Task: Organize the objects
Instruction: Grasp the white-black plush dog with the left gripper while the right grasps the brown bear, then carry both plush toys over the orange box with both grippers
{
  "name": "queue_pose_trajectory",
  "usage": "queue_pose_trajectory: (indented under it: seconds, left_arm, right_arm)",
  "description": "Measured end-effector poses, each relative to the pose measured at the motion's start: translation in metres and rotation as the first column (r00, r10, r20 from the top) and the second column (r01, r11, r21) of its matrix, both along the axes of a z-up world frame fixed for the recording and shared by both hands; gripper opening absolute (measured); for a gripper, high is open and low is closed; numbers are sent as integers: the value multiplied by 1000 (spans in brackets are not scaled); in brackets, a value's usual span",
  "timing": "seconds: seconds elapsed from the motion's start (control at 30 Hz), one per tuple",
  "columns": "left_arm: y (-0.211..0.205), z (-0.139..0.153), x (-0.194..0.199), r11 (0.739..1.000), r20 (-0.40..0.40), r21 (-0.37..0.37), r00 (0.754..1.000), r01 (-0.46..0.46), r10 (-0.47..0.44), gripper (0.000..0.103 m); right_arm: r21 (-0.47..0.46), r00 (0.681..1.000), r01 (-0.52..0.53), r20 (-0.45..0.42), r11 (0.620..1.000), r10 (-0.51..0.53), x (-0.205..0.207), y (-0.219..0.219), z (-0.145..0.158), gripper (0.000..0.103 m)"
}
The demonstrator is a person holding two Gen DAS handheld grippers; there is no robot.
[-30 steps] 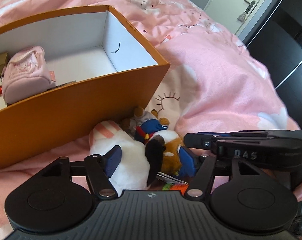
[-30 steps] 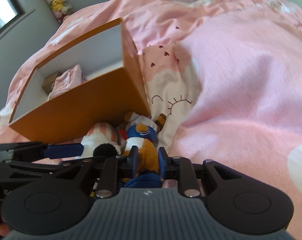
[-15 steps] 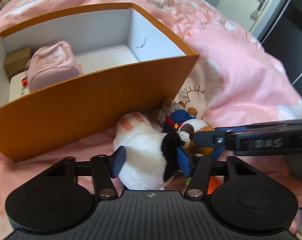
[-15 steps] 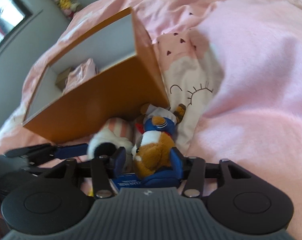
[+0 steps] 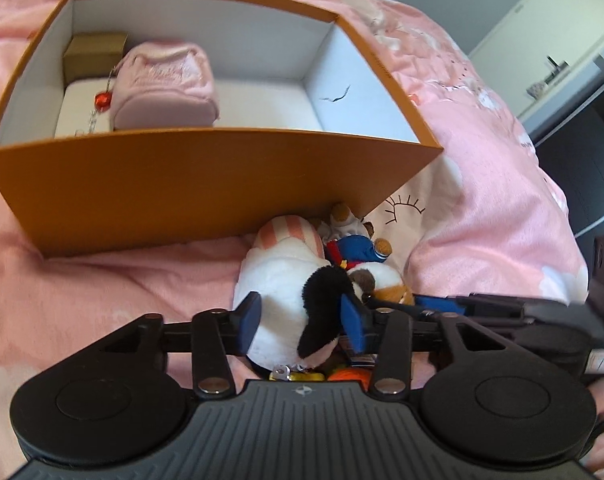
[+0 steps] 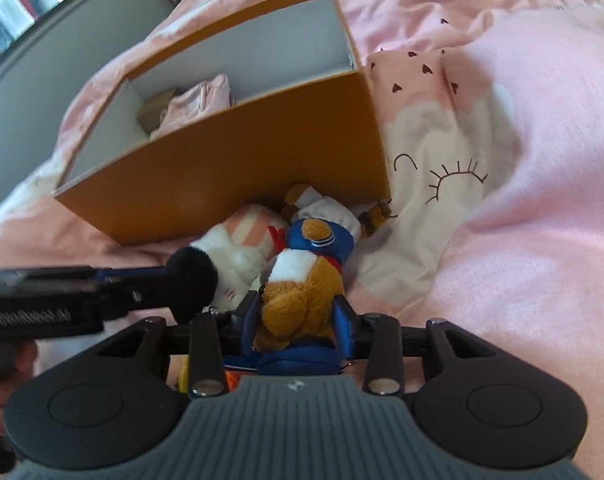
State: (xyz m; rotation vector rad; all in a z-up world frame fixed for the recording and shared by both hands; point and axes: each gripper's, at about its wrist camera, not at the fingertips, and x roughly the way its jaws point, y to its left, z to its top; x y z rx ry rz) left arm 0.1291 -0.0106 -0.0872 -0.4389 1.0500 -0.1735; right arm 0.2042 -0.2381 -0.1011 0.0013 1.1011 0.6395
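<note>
An orange box (image 5: 181,188) with a white inside lies on the pink bed. It holds a pink pouch (image 5: 161,88) and a small brown carton (image 5: 93,50). Two soft toys lie against its front wall. My left gripper (image 5: 299,318) has its blue pads against a white plush with a black ear (image 5: 277,276), and its jaws are opening slightly. My right gripper (image 6: 297,320) is closing on a brown bear in a blue sailor suit (image 6: 302,296), and its pads press the bear's sides. The two grippers sit side by side, almost touching.
The pink duvet (image 6: 522,240) rises in a fold right of the toys. A blue pouch (image 6: 297,360) and small orange and yellow items (image 5: 346,374) lie under the toys. A white door (image 5: 542,52) and dark furniture stand beyond the bed at right.
Both grippers have shifted along the box front, and more of its inside shows. The left jaws narrowed around the white plush. The right jaws widened, then closed on the bear's body.
</note>
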Motion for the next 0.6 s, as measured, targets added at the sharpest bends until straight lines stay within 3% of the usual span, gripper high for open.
queue_pose_trajectory:
  seconds: [0.07,0.33,0.5,0.6]
  left_arm:
    - [-4,1,4,1000,0,16,1000,-3,3,71]
    - [-21,-10,20,995,-39,102,999,16,-12,72]
    - [-17,-18,20,995,-41,101,999,27,-23,69]
    - [-14,-19,19,996,-32,82,999,30,-28,62]
  right_arm:
    - [6,1000,10,-8,1000,-9,2,0,-3,41]
    - [8,1000,19,-21,1000,-19,3,-2,-5,41]
    - [-15,1000,13,-17,1000,-13,3,2,-7,42]
    - [-26,1000,11,-20,1000,-11,3,3,-10,42]
